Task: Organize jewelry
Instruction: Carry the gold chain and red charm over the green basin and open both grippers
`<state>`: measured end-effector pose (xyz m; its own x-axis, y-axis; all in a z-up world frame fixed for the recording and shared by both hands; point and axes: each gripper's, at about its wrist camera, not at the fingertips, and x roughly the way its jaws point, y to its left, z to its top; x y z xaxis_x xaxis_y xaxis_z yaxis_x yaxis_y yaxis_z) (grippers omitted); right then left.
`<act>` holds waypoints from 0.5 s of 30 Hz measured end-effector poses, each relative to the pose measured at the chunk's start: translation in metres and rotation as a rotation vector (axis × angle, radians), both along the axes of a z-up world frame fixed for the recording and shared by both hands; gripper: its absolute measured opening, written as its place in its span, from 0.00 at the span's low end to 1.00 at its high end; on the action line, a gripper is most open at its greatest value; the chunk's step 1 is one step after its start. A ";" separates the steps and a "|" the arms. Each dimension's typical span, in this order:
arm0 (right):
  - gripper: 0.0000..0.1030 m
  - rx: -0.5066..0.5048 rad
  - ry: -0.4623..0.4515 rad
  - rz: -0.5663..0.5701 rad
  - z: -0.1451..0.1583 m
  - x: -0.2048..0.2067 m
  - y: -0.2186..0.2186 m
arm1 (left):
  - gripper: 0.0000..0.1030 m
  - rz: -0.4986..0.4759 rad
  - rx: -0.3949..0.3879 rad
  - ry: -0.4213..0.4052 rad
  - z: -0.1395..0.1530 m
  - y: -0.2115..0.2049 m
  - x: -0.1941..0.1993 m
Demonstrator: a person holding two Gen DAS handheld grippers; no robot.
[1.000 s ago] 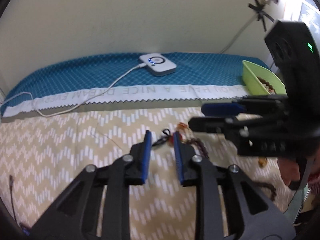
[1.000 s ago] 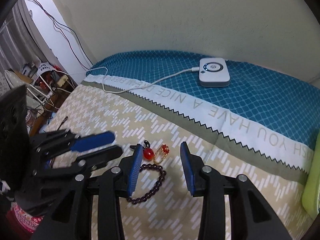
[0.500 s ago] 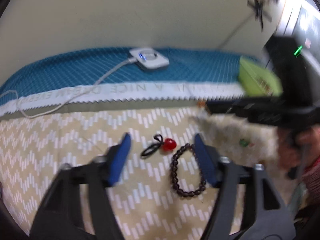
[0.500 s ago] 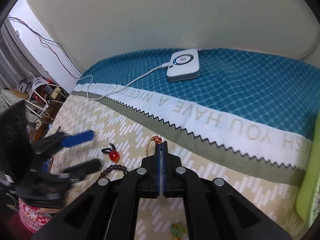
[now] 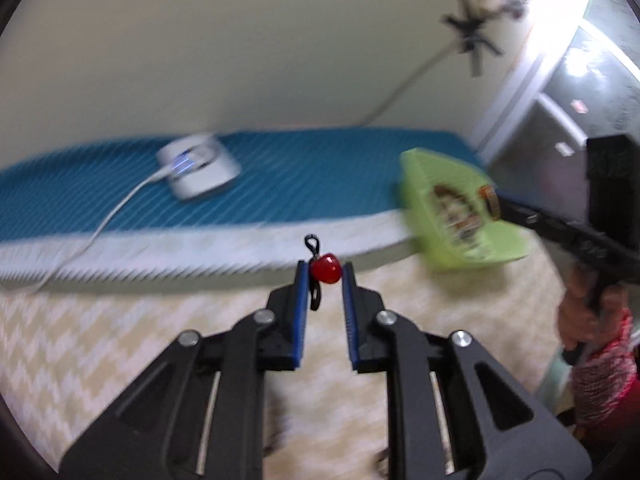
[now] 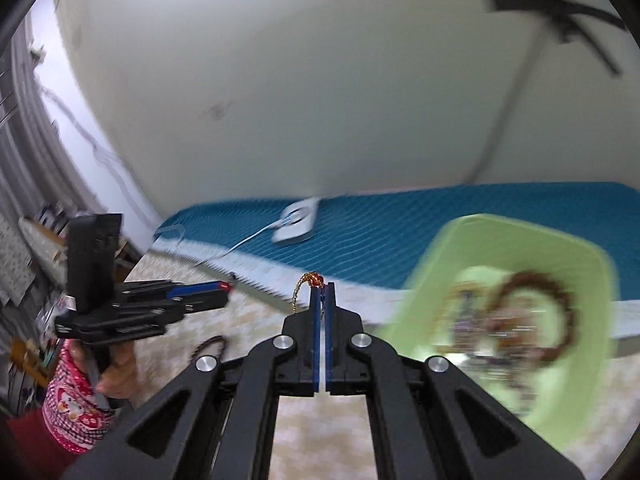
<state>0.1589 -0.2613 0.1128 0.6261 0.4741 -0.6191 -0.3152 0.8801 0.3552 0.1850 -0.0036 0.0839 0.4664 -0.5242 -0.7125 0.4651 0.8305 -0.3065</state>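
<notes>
My left gripper (image 5: 325, 271) is shut on a red bead charm (image 5: 326, 268) with a black loop, held above the patterned cloth. My right gripper (image 6: 324, 292) is shut on a thin gold chain (image 6: 299, 289) that hangs off its left side. A green tray (image 6: 516, 316) with beaded jewelry in it lies just right of the right gripper; it also shows in the left wrist view (image 5: 452, 212), far right. The right gripper shows in the left wrist view (image 5: 496, 204) at the tray's edge. A dark bead bracelet (image 6: 208, 347) lies on the cloth at lower left.
A white charger puck (image 5: 198, 170) with its cable sits on the blue quilted cloth (image 5: 300, 176) at the back. A beige patterned cloth (image 5: 80, 344) covers the near surface. A wall stands close behind. Both views are motion-blurred.
My left gripper has closed on the red charm and lifted it off the cloth. My right gripper has carried the gold chain right, up to the green tray.
</notes>
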 end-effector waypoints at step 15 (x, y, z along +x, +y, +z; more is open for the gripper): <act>0.00 0.052 0.067 -0.276 -0.029 0.015 -0.119 | 0.52 -0.104 0.111 -0.010 0.016 -0.194 0.052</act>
<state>0.1744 -0.3804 0.0837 0.6947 0.3239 -0.6422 -0.0408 0.9092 0.4144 0.2372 -0.1976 0.1000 0.4211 -0.4881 -0.7645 0.5527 0.8064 -0.2105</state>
